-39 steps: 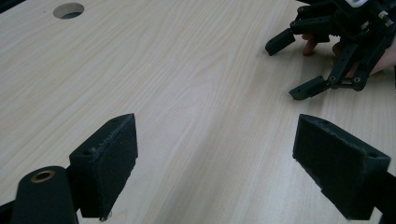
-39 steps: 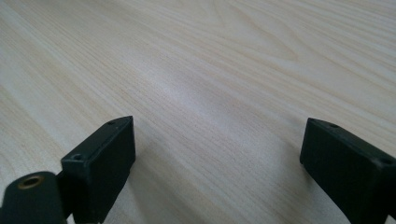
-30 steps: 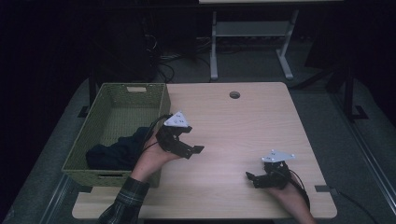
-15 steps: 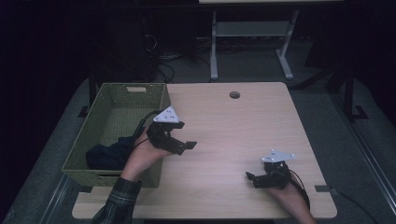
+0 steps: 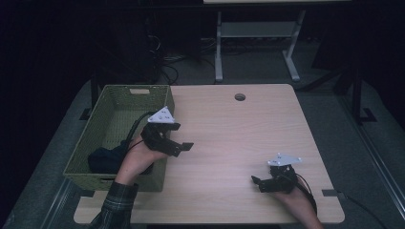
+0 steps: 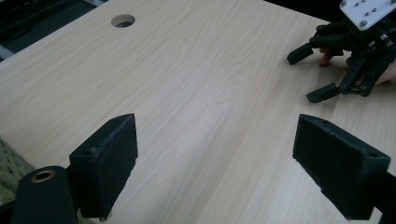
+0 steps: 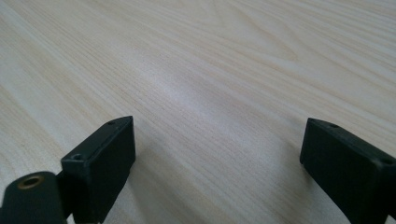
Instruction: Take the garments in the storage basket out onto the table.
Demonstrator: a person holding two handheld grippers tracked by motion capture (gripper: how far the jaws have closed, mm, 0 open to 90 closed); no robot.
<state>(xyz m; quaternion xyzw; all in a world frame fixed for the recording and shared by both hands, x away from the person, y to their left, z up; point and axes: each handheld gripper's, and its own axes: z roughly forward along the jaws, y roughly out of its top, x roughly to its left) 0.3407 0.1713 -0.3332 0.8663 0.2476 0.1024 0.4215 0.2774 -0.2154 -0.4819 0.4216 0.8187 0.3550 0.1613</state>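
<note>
Left gripper (image 5: 173, 143) hovers at the green basket's (image 5: 110, 167) right rim, jaws wide, empty. The dark cloth (image 5: 106, 159) sits in the basket's near corner (likely the pick target). Right gripper (image 5: 267, 181) rests on the desk (image 5: 229, 129), jaws wide, idle.

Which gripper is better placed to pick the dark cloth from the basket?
Left. The left gripper is open beside the basket holding the dark cloth; the right gripper sits far across the table.
</note>
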